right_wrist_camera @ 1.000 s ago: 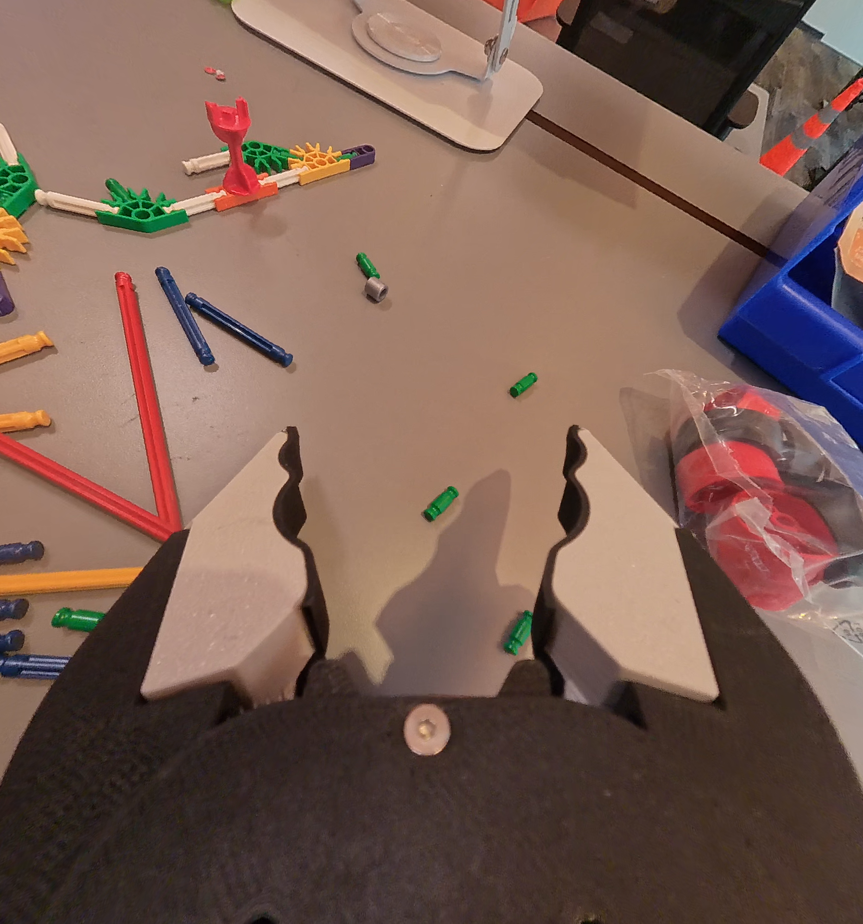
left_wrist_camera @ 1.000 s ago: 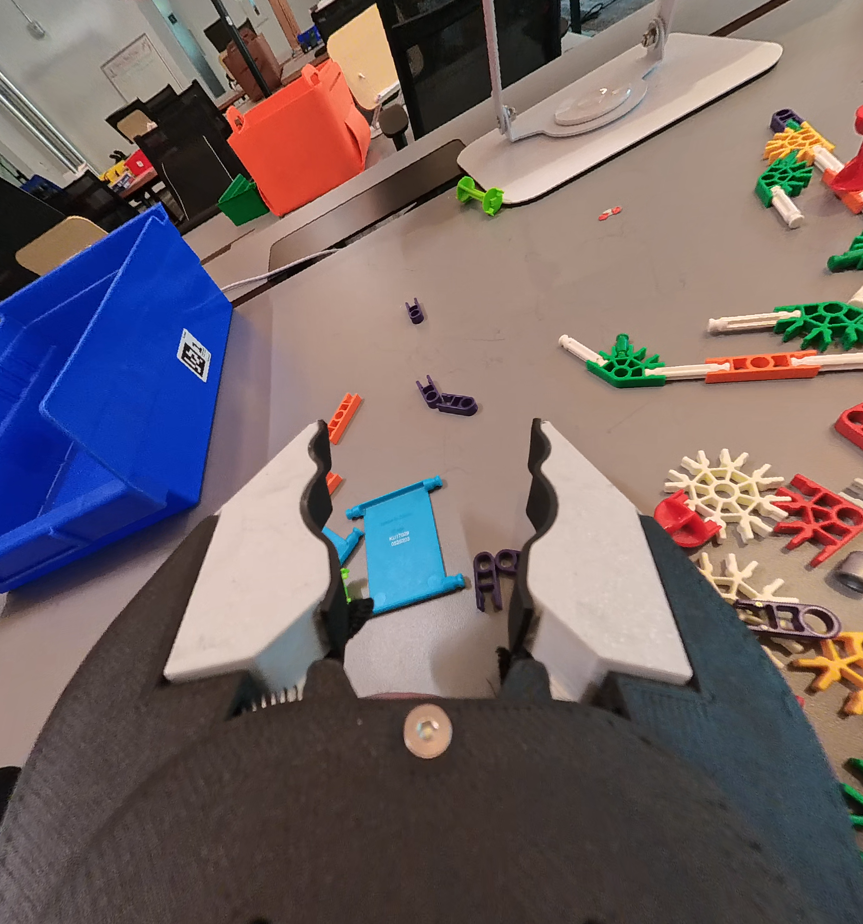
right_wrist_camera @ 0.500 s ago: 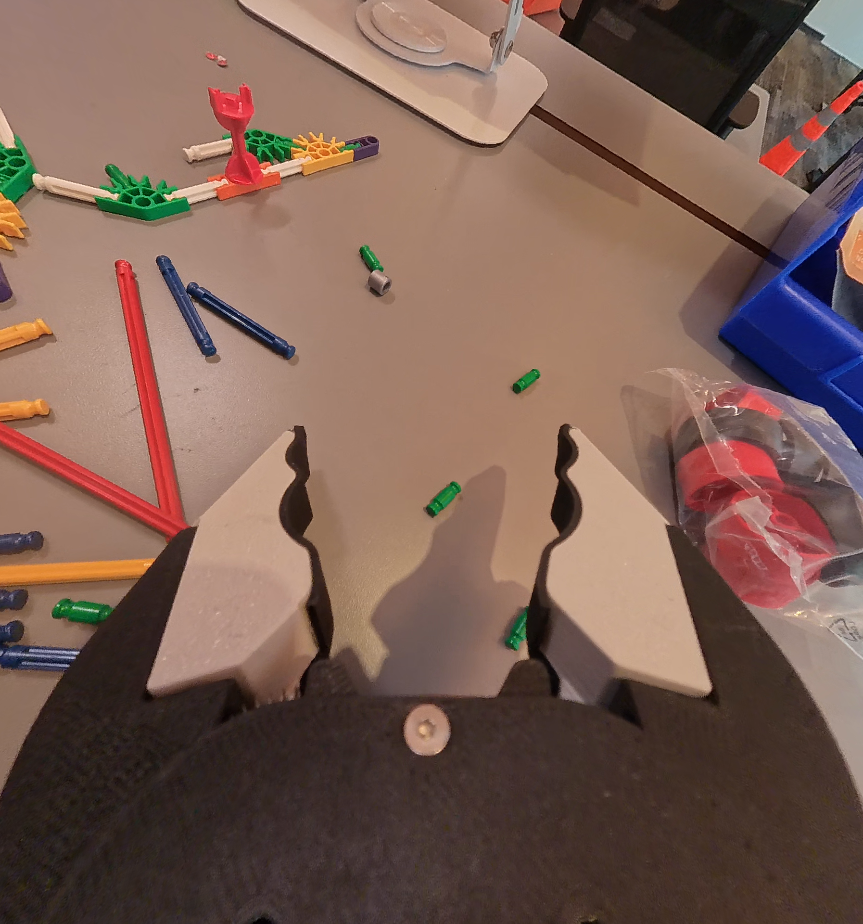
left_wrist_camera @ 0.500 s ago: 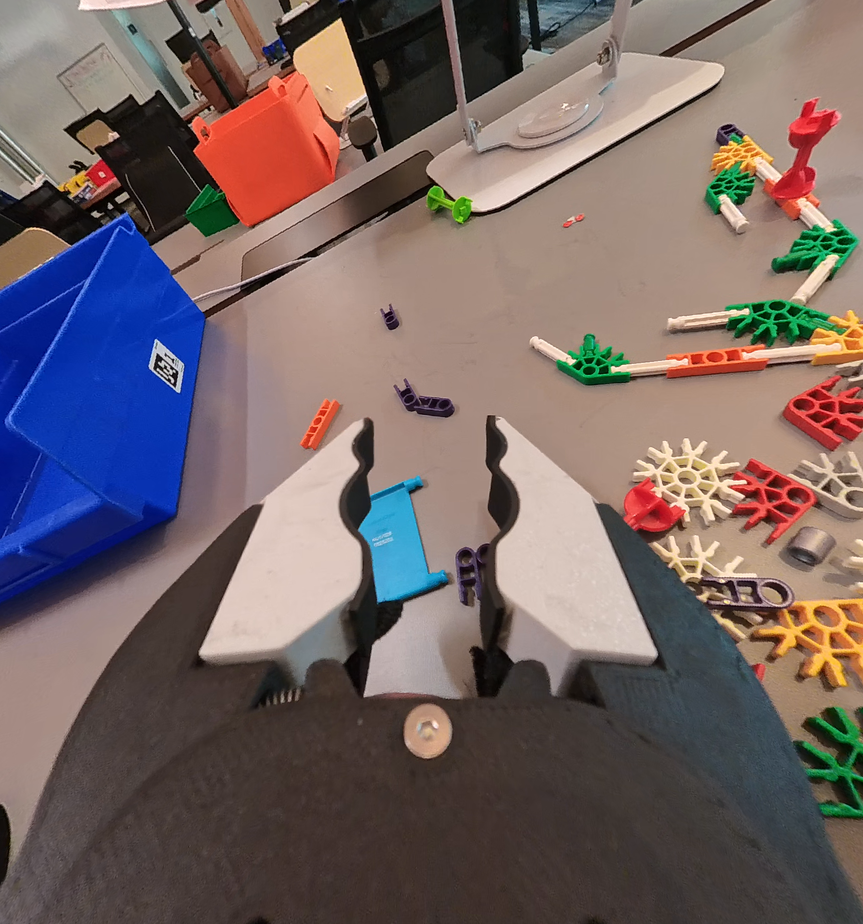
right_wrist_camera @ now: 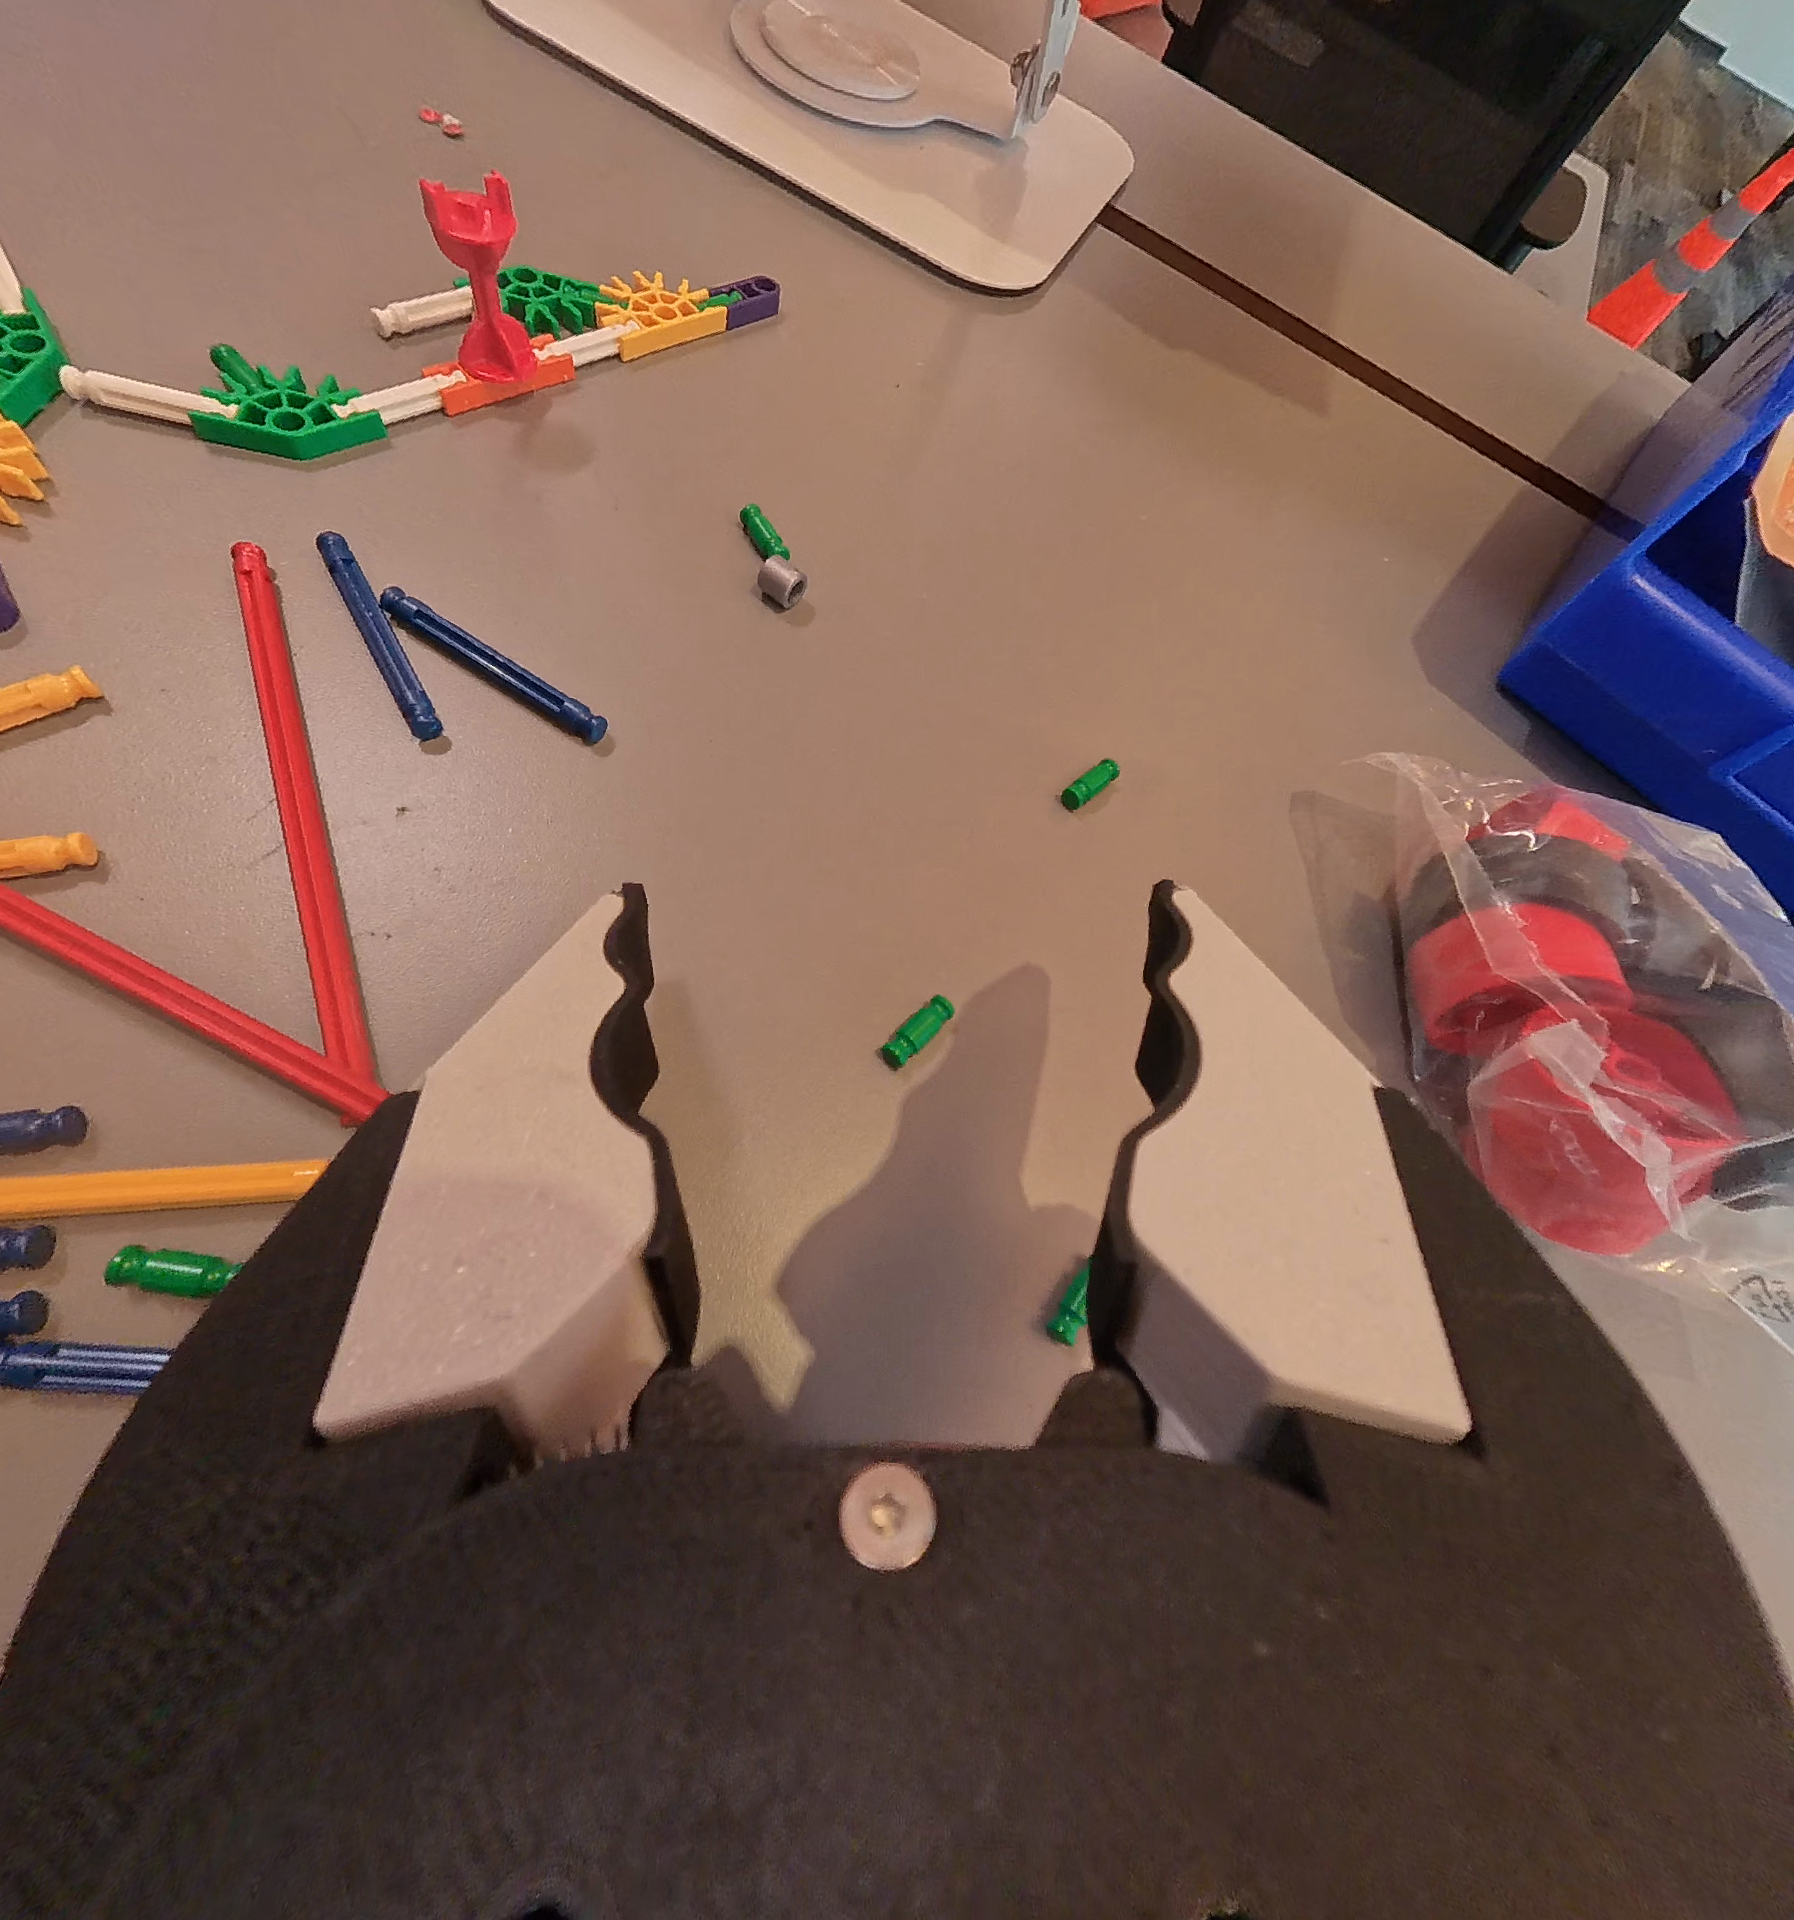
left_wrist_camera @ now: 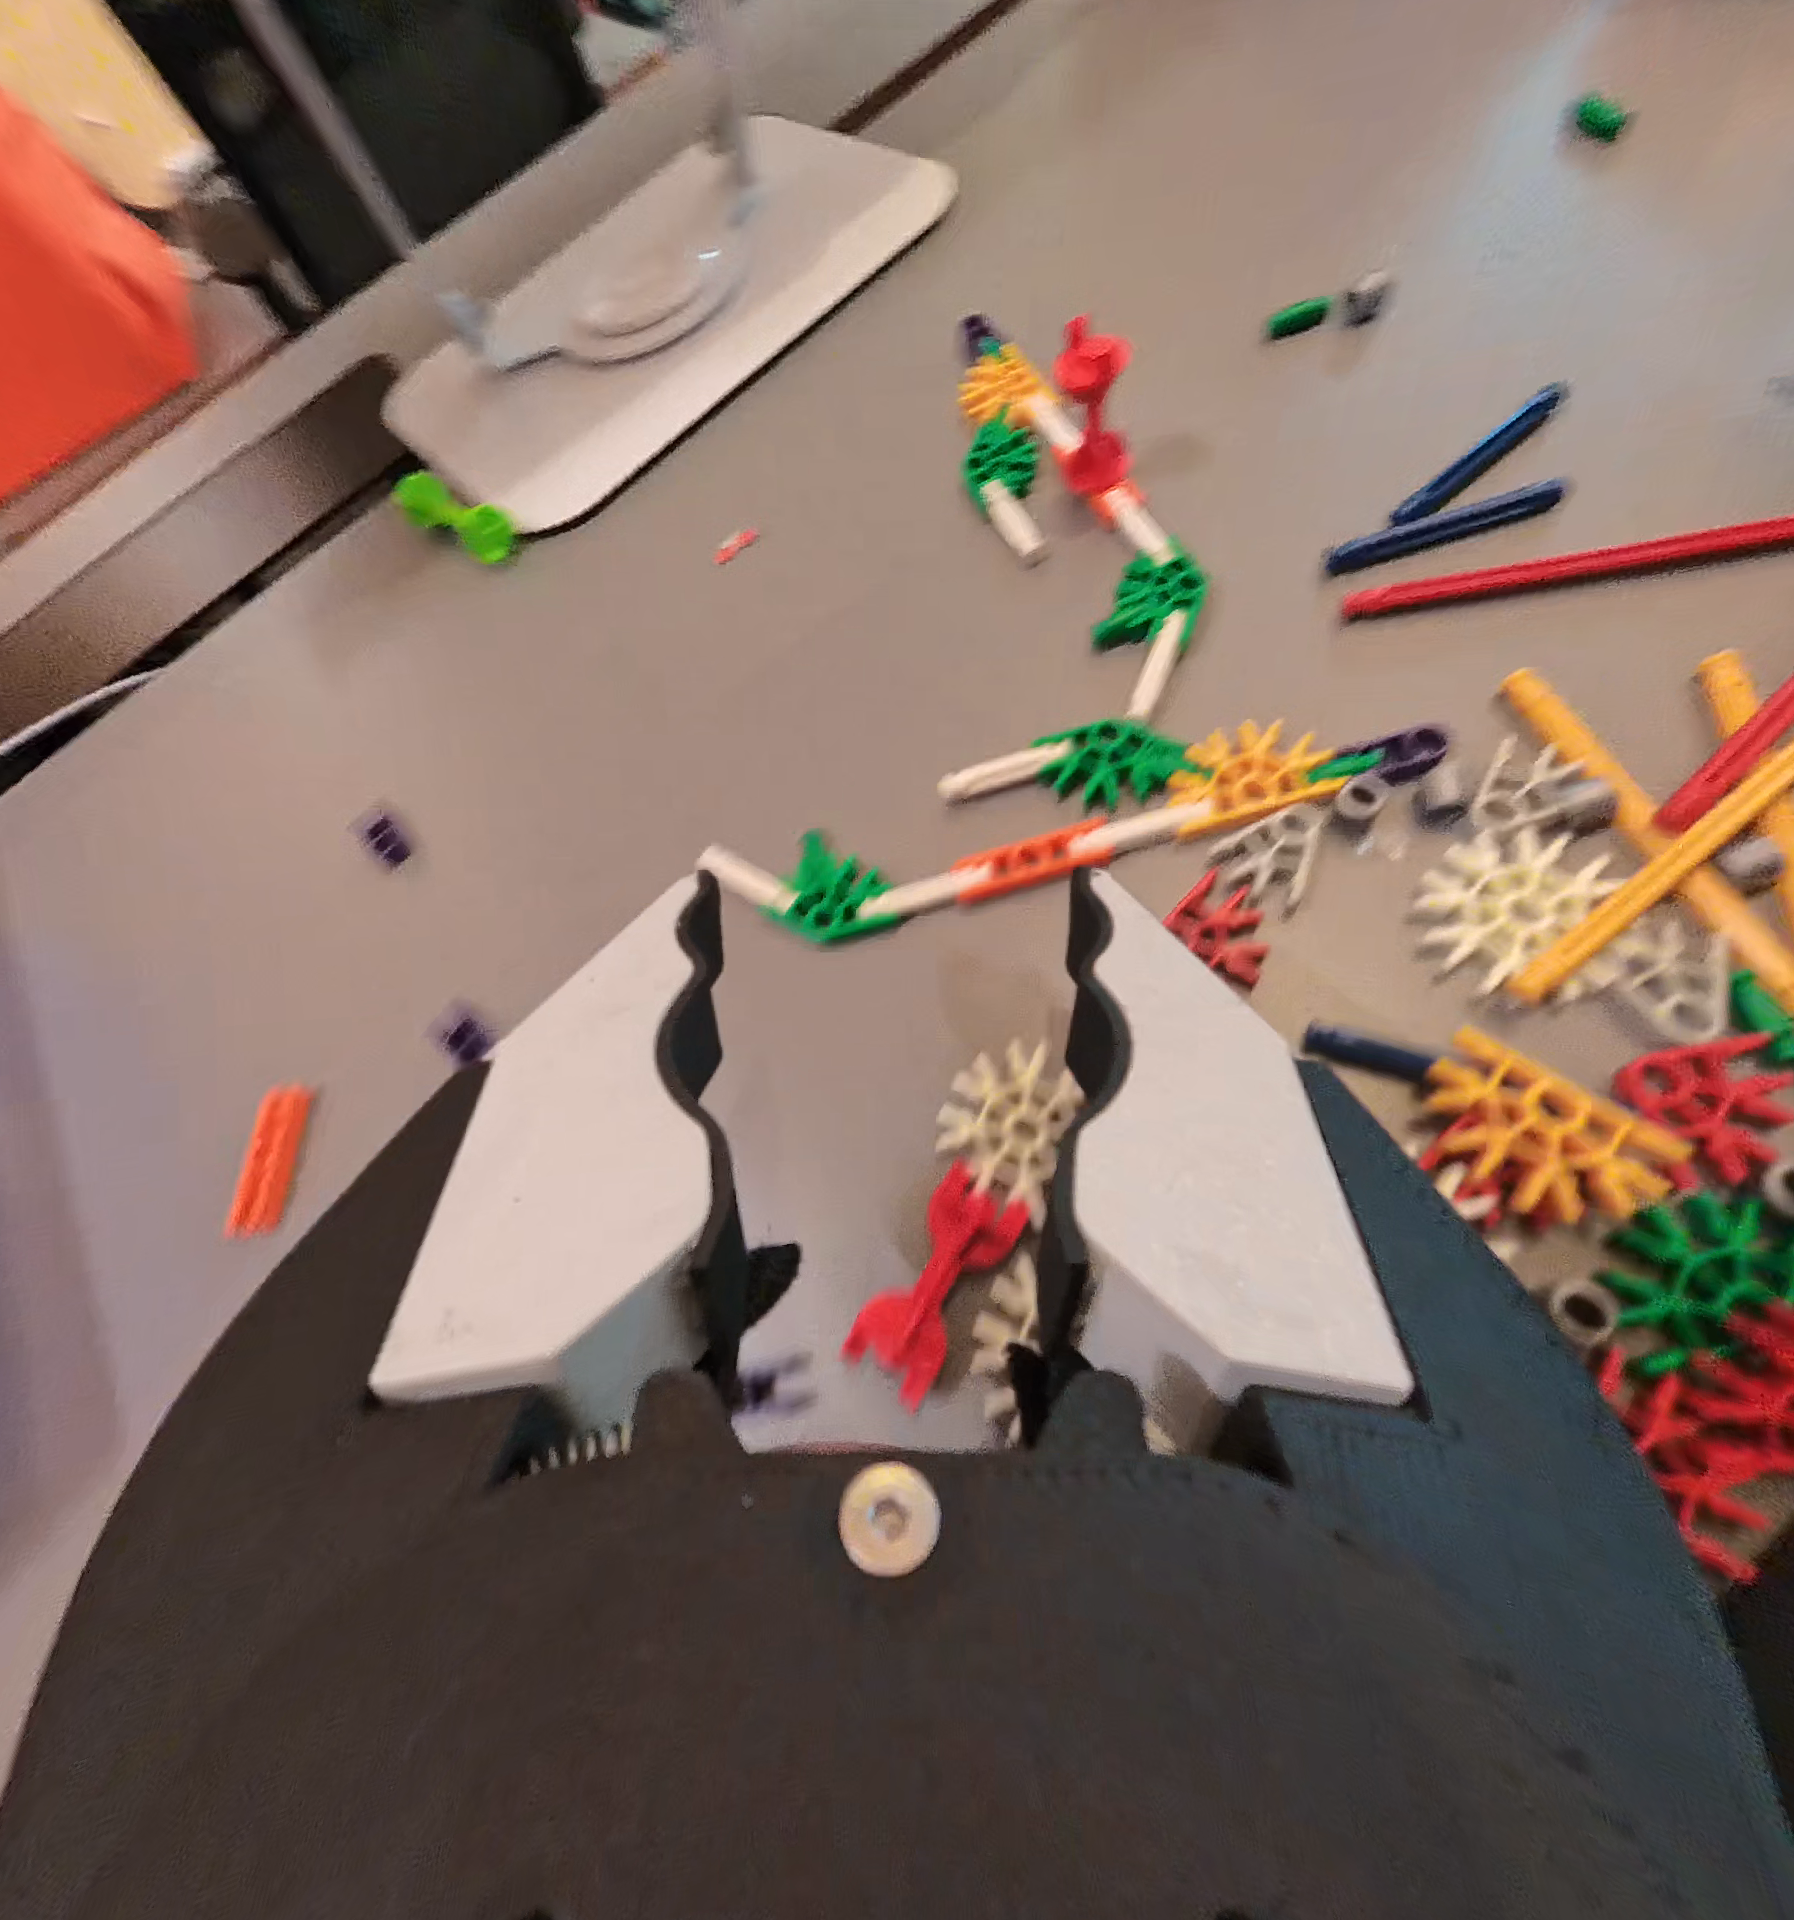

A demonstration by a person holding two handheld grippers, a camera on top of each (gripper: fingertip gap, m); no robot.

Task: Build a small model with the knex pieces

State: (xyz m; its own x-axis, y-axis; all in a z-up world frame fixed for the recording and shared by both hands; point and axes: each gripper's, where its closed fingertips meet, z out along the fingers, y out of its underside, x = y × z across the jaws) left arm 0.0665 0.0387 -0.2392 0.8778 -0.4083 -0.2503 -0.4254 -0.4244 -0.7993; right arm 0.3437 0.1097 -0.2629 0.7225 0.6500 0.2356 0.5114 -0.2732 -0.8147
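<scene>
My left gripper (left_wrist_camera: 888, 894) is open and empty above the grey table, over a cream snowflake connector (left_wrist_camera: 1012, 1117) and a red connector piece (left_wrist_camera: 934, 1283) that lie between its fingers. A chain of green, orange, yellow and white pieces (left_wrist_camera: 1018, 857) runs just past its fingertips. The view is blurred by motion. My right gripper (right_wrist_camera: 898, 904) is open and empty above bare table. A small green rod (right_wrist_camera: 916, 1031) lies between its fingers, and another green rod (right_wrist_camera: 1069, 1304) lies by the right finger's base.
A heap of connectors and rods (left_wrist_camera: 1651, 1039) lies right of the left gripper. A lamp base (left_wrist_camera: 654, 312) stands at the back. In the right wrist view are red and blue rods (right_wrist_camera: 353, 675), a bag of red wheels (right_wrist_camera: 1589, 1049) and a blue bin (right_wrist_camera: 1703, 623).
My left gripper has swung right, away from the blue bin and the blue panel, and has opened after narrowing. My right gripper has hardly moved.
</scene>
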